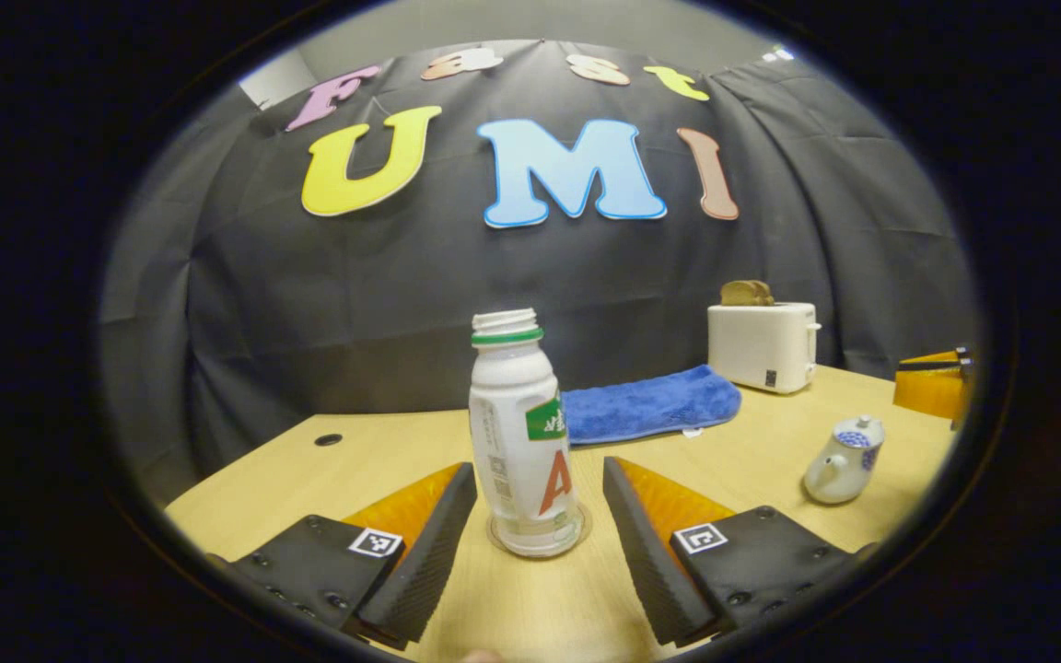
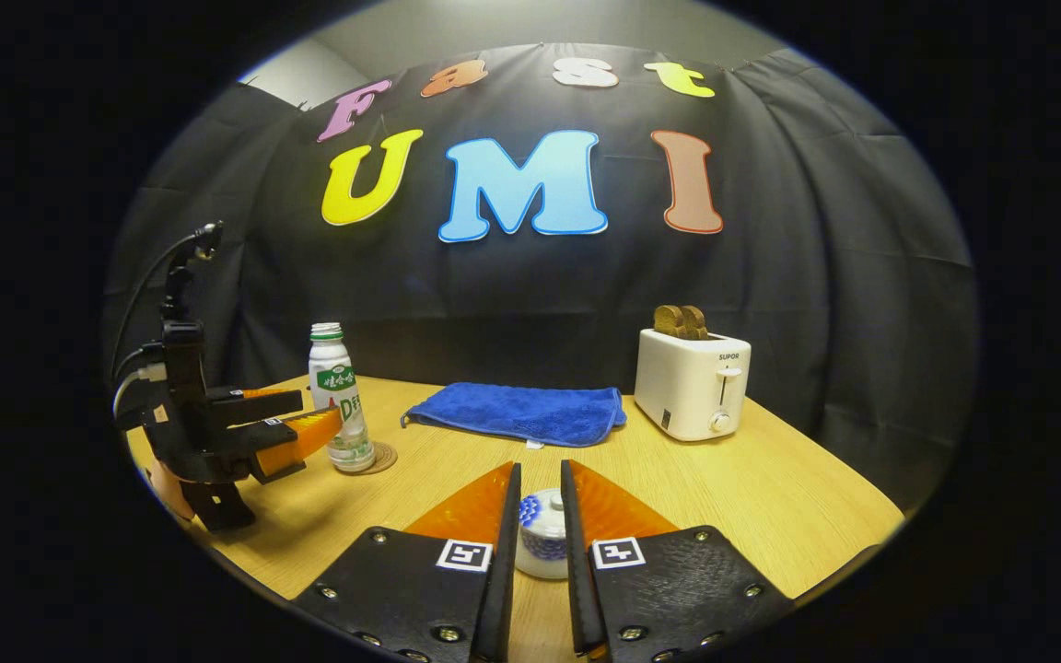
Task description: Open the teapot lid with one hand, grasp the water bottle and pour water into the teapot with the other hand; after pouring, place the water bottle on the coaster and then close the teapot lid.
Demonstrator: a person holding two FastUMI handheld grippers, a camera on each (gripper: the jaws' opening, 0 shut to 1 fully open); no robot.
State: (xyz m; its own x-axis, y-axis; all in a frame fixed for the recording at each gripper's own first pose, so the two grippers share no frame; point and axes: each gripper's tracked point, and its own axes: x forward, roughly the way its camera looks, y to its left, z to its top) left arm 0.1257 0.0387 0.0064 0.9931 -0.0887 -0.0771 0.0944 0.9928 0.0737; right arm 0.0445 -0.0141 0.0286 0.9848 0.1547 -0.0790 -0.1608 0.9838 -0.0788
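Teapot (image 1: 844,460) sits on the desk (image 1: 770,433) off to the right in the left gripper view, small, white and glazed with a blue pattern, its lid (image 1: 858,431) on. In the right gripper view the right tool (image 2: 540,516) has its fingers close on either side of the lid knob (image 2: 544,505); the gap is narrow, but whether both fingers actually press on the knob I cannot tell. I judge the pot to be ceramic: stiff, slick and breakable, with a light lid that should come up with a gentle pinch on the knob, lifted straight so it does not chip the rim.

Water bottle (image 1: 523,433) stands upright on a round coaster (image 1: 540,534), uncapped, between the spread fingers of the left tool (image 1: 540,516), which do not touch it. The right gripper view shows that left tool (image 2: 305,433) beside the bottle (image 2: 339,396) at label height. It looks like thin plastic, light, slightly squeezable and smooth. With the mouth open, a hard squeeze could push liquid out, so the hold belongs on the waist around the label, firm but not crushing.

A blue cloth (image 1: 646,405) and a white toaster (image 1: 763,345) lie well behind
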